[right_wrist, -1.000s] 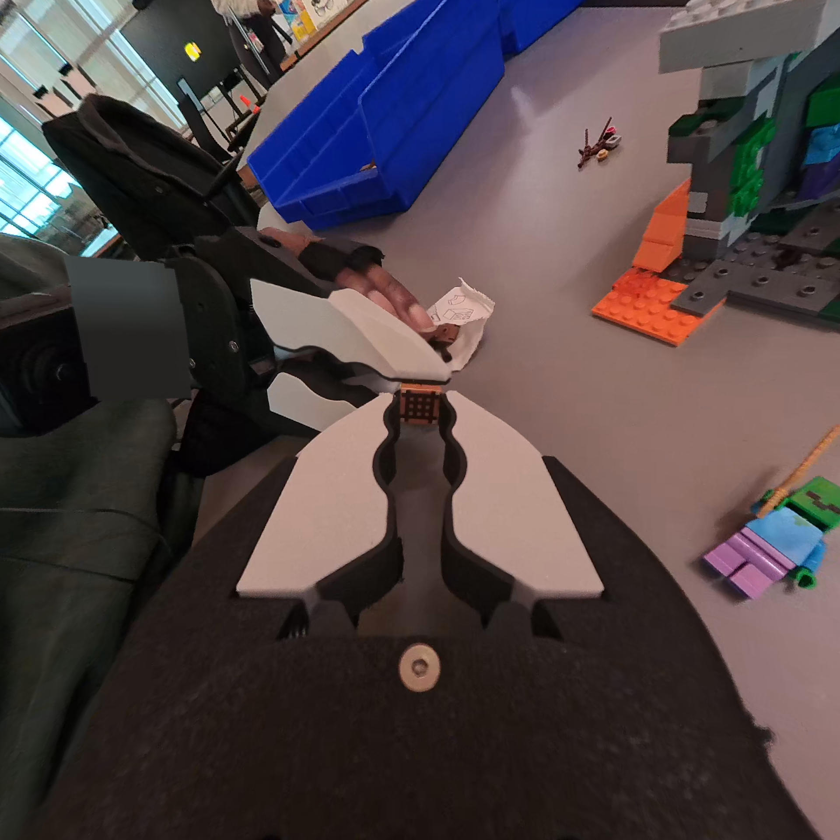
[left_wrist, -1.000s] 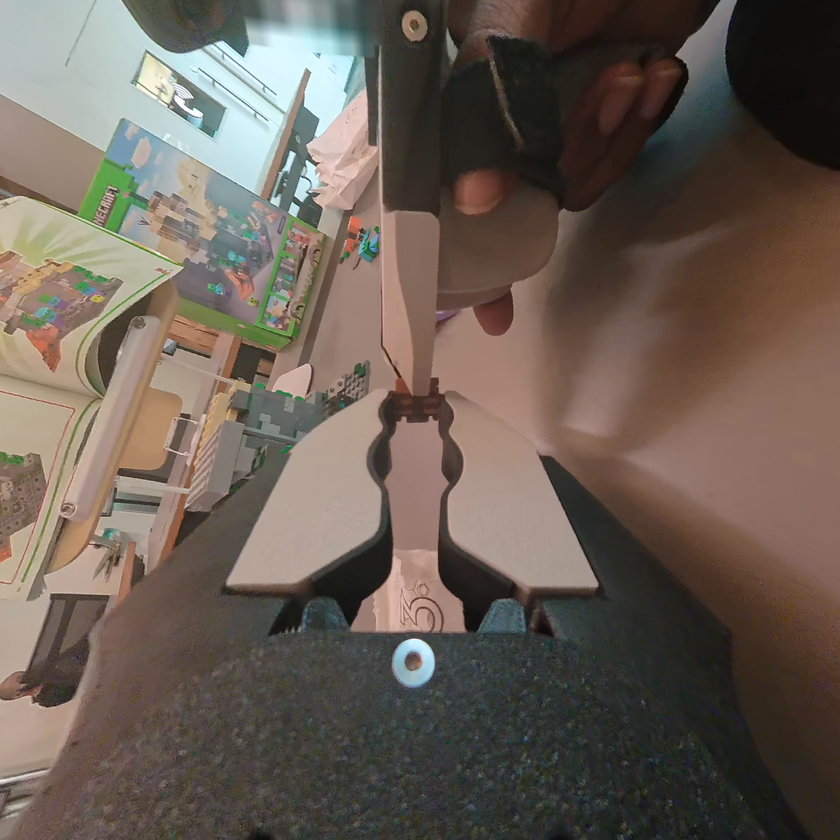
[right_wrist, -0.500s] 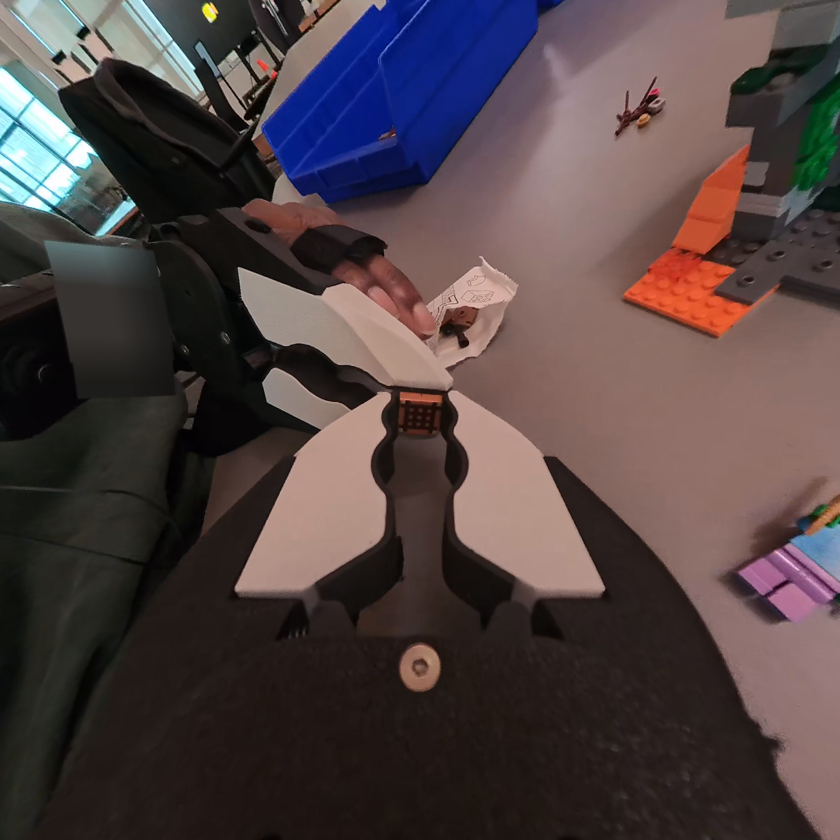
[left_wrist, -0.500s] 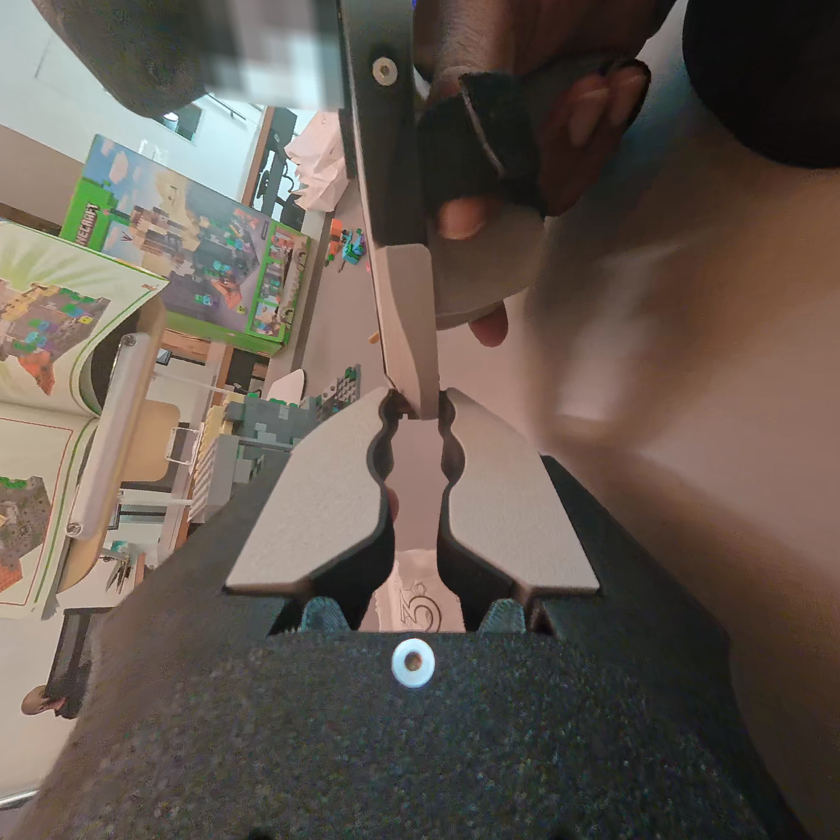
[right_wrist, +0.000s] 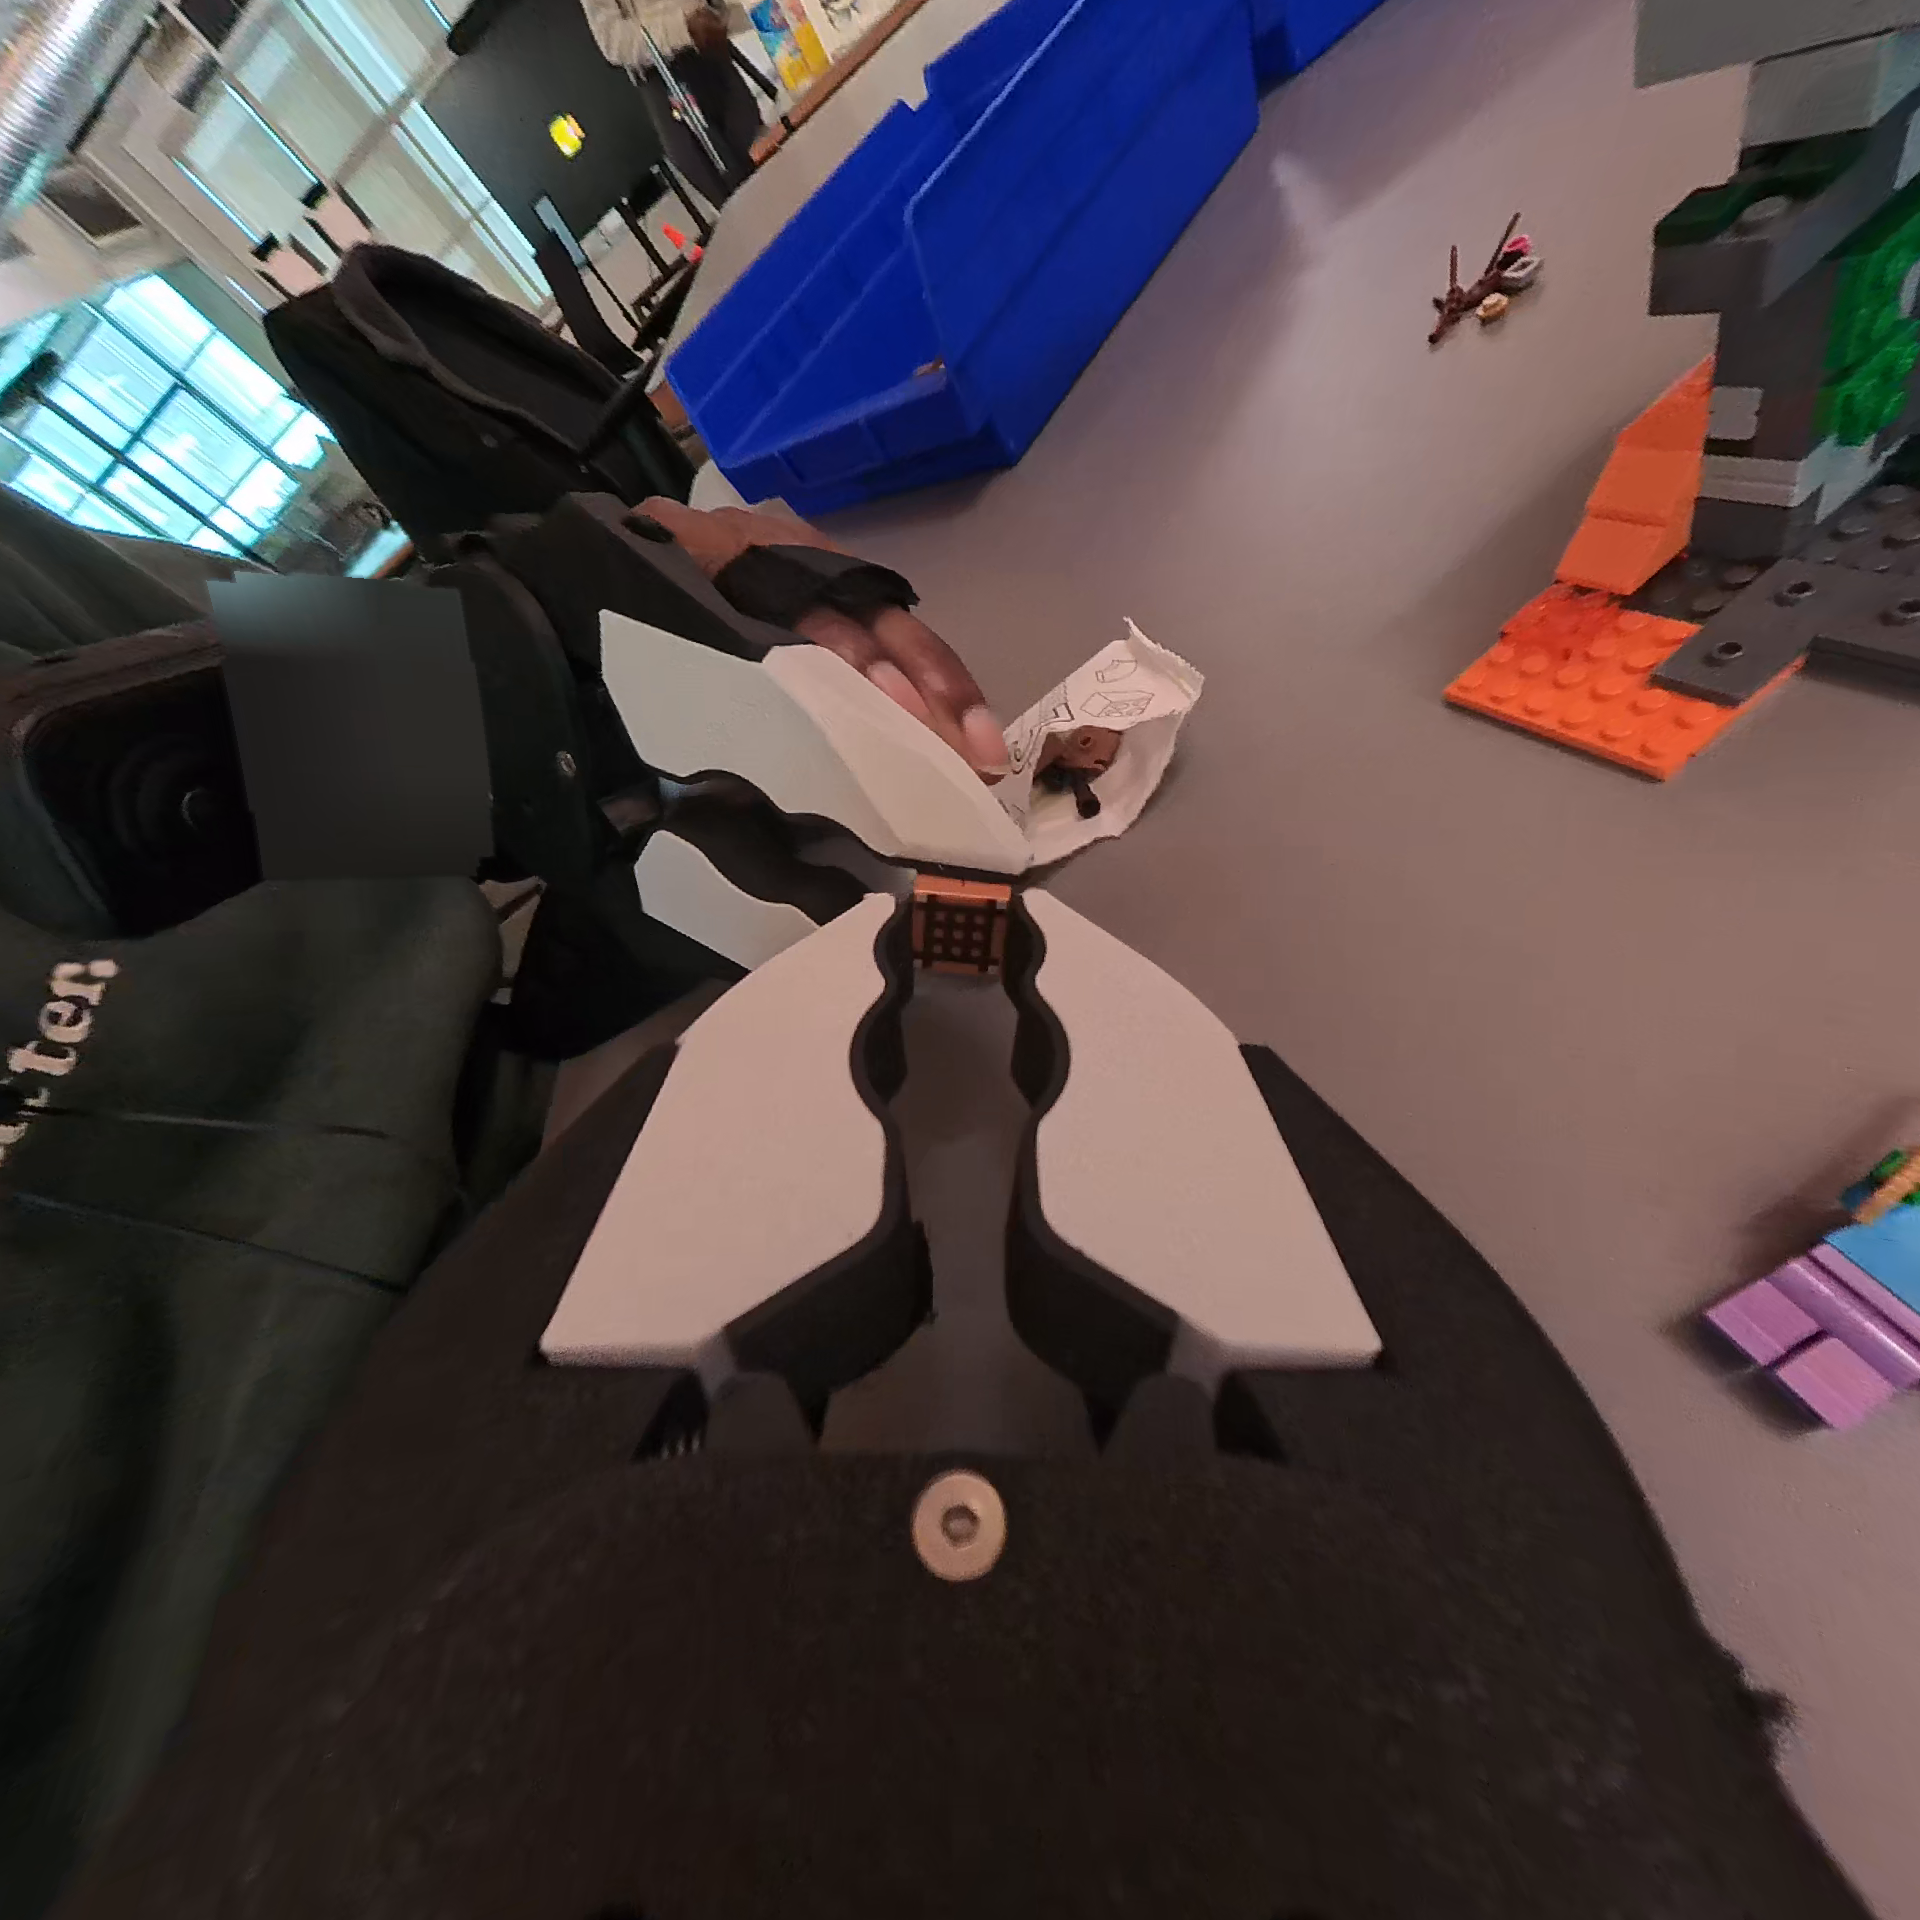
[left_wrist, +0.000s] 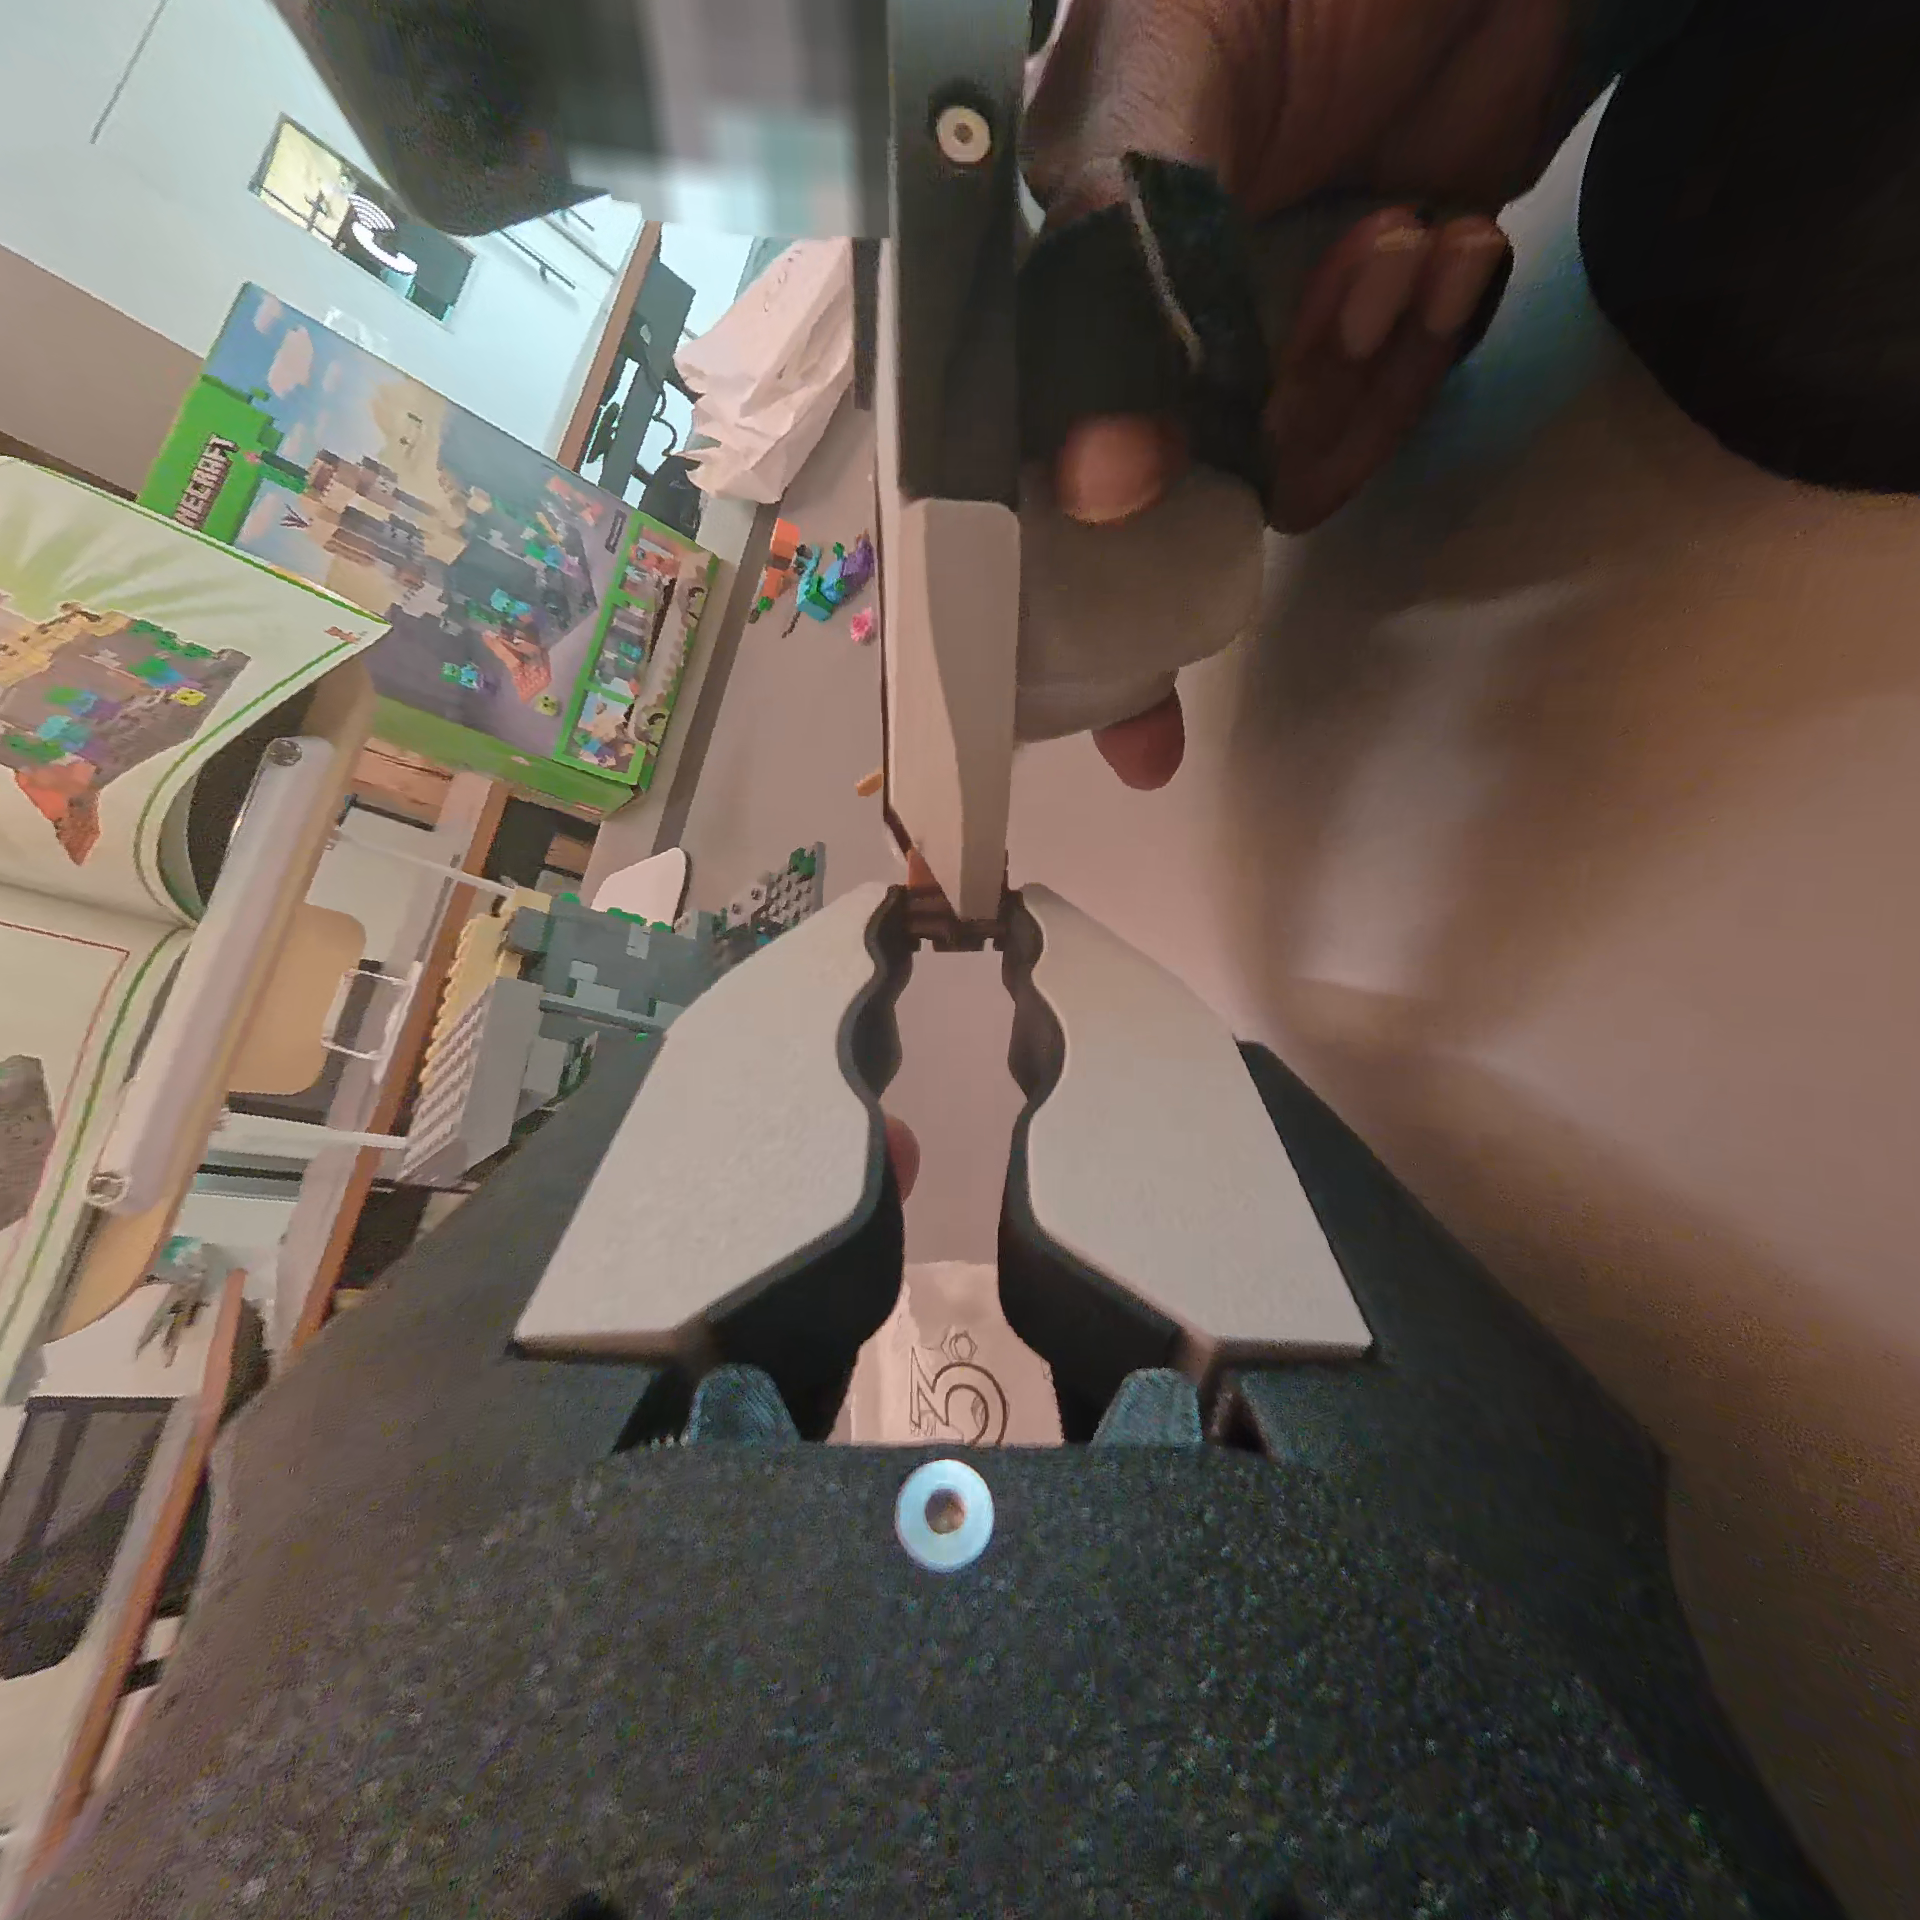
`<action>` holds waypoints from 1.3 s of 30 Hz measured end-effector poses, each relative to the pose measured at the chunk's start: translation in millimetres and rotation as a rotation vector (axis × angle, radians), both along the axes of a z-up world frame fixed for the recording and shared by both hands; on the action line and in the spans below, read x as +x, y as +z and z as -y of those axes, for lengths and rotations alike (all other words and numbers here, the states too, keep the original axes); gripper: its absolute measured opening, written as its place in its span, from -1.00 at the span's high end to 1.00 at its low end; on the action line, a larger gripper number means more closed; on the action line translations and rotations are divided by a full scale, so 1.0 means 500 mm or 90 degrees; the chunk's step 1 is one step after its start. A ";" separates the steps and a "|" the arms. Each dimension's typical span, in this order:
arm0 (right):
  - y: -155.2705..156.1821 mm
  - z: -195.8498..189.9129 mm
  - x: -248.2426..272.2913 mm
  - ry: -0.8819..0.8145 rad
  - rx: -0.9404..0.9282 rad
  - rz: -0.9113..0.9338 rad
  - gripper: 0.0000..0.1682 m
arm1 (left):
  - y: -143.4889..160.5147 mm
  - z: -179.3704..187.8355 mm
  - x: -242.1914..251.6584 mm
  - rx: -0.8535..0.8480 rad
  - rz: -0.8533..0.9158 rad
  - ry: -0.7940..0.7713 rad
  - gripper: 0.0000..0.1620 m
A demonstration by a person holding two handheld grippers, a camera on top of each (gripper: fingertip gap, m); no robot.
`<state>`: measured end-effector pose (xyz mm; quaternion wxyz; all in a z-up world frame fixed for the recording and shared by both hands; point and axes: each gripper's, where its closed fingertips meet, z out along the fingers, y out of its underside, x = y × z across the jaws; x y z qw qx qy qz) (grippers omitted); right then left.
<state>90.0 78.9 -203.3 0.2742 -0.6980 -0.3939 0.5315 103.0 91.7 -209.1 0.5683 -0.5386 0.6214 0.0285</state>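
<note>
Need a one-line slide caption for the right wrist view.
Right gripper pinches a small brown grid-faced brick while the left gripper meets it from the left, above a grey table.

Small brick [right_wrist: 958, 933] between right tongs [right_wrist: 958, 940], left tongs [right_wrist: 1013, 857] touching above; paper bag [right_wrist: 1101, 727] behind.

Your matt grey table [right_wrist: 1351, 987] carries glossy blue plastic bins [right_wrist: 987, 312], crinkled white paper bag [right_wrist: 1122, 727], studded plastic bricks [right_wrist: 1621, 696].
</note>
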 end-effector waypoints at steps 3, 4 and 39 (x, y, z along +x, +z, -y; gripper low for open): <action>0.010 0.004 0.002 0.013 -0.025 -0.025 0.80 | 0.009 0.005 0.002 -0.032 0.037 -0.011 0.78; 0.014 0.005 0.002 0.017 -0.034 -0.034 0.81 | 0.012 0.006 0.003 -0.046 0.050 -0.015 0.77; 0.057 -0.009 0.049 0.014 0.087 -0.083 0.81 | 0.046 0.024 -0.014 -0.386 0.283 -0.066 0.78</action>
